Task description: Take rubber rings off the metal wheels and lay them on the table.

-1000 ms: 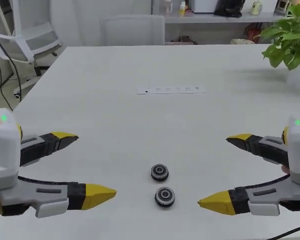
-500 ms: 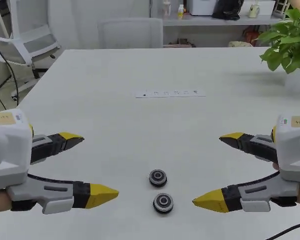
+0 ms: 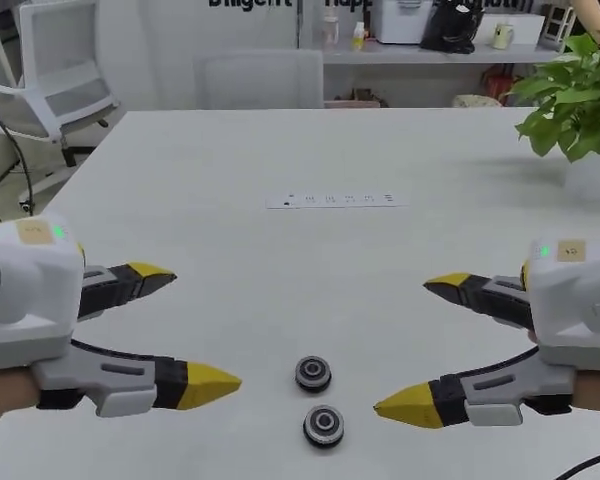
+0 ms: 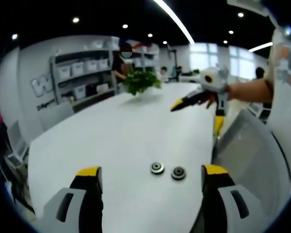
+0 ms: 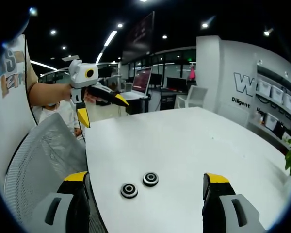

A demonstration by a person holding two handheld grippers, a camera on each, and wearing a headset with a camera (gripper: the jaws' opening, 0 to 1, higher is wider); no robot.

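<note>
The pale table [image 3: 310, 150] stretches away. Over its near part the left hand-held gripper [image 3: 202, 328] and the right hand-held gripper [image 3: 403, 347] face each other, jaws spread wide, both empty. Between them the far metal wheel [image 3: 313, 373] and the near metal wheel [image 3: 323, 425] lie flat on the table, close but apart, each with a dark rubber ring around it.

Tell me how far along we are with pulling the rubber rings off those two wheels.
Done: nothing yet. The far wheel and the near wheel both still wear their black rubber rings, lying on the table. In hand: nothing. The left tongs and right tongs are open and empty, flanking the wheels without touching them. Left: strip both rings and lay them down.
</note>
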